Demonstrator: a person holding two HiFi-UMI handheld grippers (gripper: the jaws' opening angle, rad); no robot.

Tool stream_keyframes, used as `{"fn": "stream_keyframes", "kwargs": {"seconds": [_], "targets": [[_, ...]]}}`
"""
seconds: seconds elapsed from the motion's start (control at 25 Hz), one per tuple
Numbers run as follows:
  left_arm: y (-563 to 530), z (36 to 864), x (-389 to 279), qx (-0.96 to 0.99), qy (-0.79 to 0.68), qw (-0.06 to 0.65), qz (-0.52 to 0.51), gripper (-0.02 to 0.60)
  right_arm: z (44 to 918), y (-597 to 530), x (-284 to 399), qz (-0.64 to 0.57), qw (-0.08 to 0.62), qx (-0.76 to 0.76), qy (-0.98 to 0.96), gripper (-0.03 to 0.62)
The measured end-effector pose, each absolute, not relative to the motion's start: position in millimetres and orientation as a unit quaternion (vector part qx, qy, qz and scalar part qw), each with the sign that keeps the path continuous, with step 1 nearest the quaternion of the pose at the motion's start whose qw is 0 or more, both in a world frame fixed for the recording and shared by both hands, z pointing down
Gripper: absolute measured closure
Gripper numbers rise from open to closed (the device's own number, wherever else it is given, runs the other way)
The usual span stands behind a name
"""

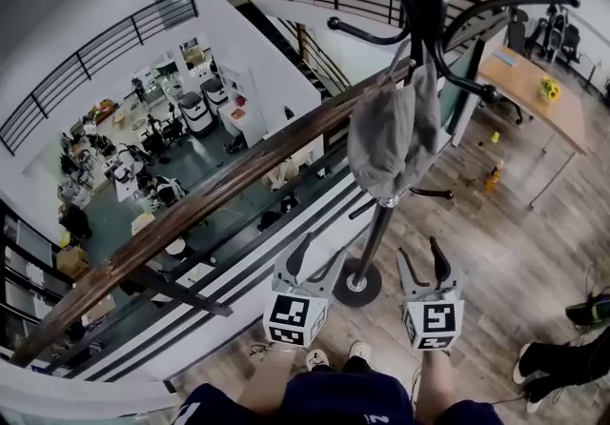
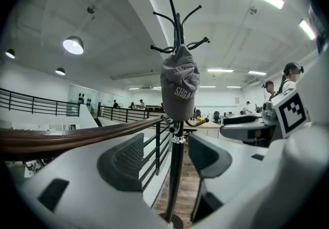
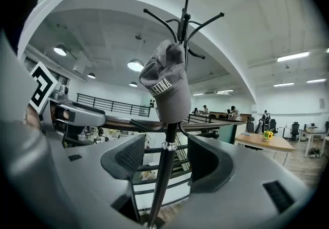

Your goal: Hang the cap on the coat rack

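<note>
Head view: cap (image 1: 393,132) hangs on the coat rack (image 1: 379,228). The left hand-held gripper (image 1: 319,259) and right hand-held gripper (image 1: 422,266) gape empty, so the job looks done; next, simply back away.

Wood-plank floor (image 1: 505,252) bearing coat rack (image 1: 356,286) by round base near 6 o'clock; bench (image 1: 529,88) at 2 o'clock.
</note>
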State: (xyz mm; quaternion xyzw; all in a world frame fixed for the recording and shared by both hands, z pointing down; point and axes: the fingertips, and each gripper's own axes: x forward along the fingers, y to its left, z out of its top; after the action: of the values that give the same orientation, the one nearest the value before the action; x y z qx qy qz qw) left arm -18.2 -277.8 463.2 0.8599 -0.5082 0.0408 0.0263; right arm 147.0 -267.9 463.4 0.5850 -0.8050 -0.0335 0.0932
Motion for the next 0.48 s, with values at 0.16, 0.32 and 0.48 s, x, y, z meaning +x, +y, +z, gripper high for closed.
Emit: {"fn": "stream_keyframes", "kwargs": {"seconds": [0.16, 0.32, 0.48], "targets": [[-272.5, 465.7, -6.7, 0.874, -0.482, 0.026, 0.045, 0.351, 460.2, -265.5, 145.4, -0.036, 0.087, 0.587, -0.804, 0.423], [-271.2, 467.8, -4.5, 0.877, -0.477, 0.044, 0.035, 0.532, 462.5, -265.6, 138.8, -0.03, 0.087, 0.577, -0.811, 0.545], [-269.5, 470.2, -5.1, 0.878, -0.475, 0.043, 0.031, 0.578, 462.3, -263.4, 137.5, -0.031, 0.084, 0.577, -0.812, 0.585]]}}
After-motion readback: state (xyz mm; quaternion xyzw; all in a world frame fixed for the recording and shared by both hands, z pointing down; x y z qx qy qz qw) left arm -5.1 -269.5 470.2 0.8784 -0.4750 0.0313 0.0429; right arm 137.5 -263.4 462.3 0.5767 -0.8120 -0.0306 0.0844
